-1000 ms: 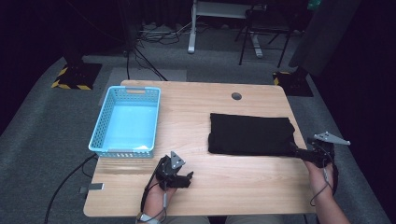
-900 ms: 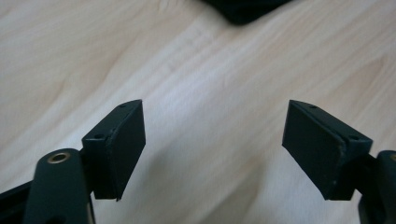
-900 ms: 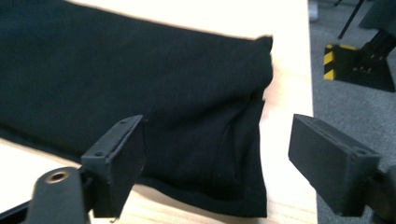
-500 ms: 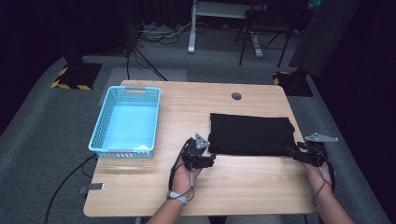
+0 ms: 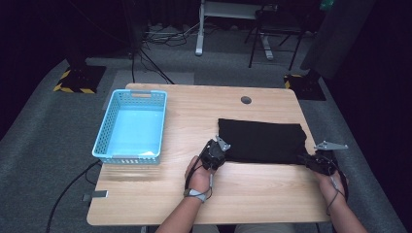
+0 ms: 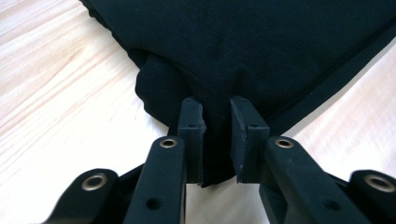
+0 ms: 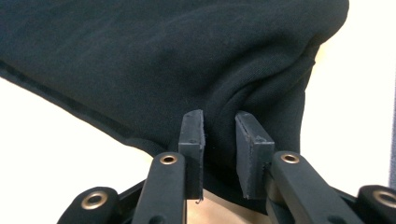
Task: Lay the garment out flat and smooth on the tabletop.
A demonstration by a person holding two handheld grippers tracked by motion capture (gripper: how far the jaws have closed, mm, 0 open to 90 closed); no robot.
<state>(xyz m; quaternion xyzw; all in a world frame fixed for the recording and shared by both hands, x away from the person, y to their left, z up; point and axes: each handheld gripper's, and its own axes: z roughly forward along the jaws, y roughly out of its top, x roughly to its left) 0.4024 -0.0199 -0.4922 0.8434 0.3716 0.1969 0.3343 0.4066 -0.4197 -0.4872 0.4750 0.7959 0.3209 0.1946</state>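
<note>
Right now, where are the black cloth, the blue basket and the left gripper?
black cloth [image 5: 262, 141]: high view, middle of its top.
blue basket [image 5: 100, 137]: high view, left wall.
left gripper [image 6: 216, 122]: left gripper view, between its fingers.

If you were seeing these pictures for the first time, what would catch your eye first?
A folded black cloth lies on the right half of the wooden table, with the left hand-held gripper and right hand-held gripper pinching its two near corners. A light blue basket stands at the left.

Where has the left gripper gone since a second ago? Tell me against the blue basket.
Yes. The left gripper moved right, away from the blue basket, to the black cloth, closing on its corner.
</note>
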